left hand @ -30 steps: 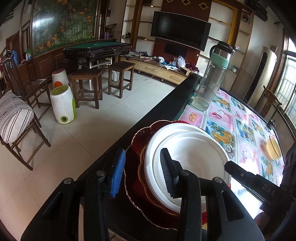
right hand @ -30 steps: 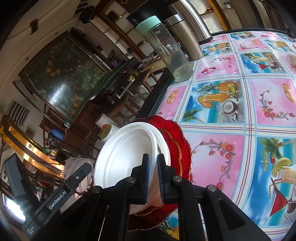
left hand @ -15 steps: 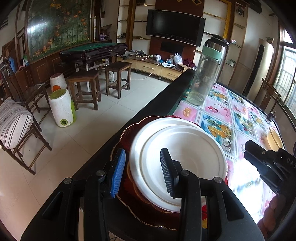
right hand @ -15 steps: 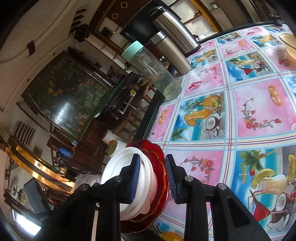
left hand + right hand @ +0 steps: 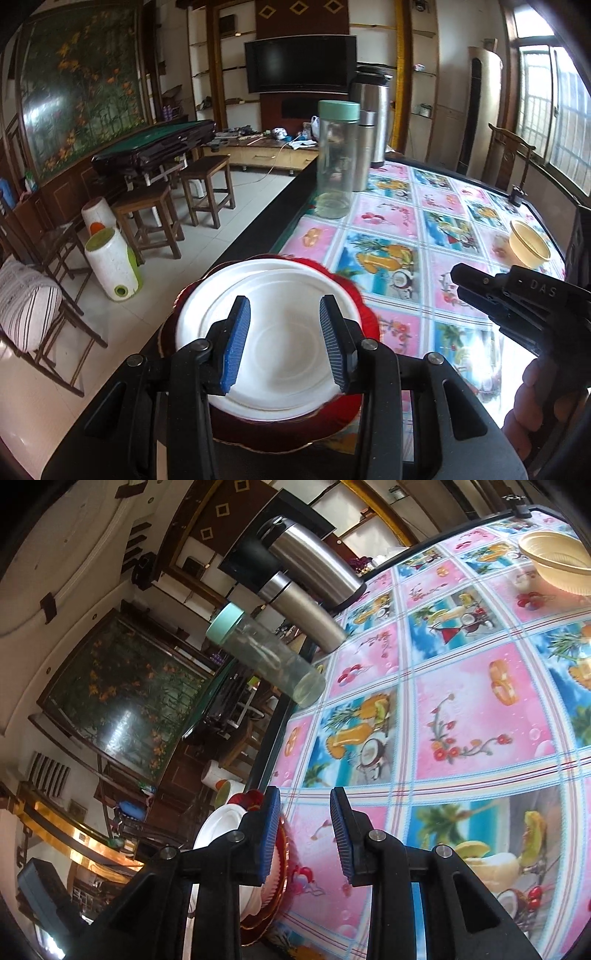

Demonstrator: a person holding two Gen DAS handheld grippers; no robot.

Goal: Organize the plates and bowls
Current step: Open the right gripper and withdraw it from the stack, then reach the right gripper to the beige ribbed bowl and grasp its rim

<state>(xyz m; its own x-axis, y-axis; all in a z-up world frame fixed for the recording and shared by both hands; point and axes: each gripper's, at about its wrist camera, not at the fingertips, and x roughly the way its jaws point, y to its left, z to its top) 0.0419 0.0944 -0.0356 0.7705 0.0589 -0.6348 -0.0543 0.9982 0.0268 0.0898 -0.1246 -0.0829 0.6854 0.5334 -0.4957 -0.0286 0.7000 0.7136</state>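
White round plates (image 5: 275,332) sit stacked on a scalloped red plate (image 5: 354,295) at the table's near-left corner, both grippers (image 5: 282,341) (image 5: 304,834) gaping empty, so the right should approach the yellow plastic bowl (image 5: 530,248) at two o'clock squarely.

Home living rm: TV (image 5: 301,62), stools (image 5: 207,184)
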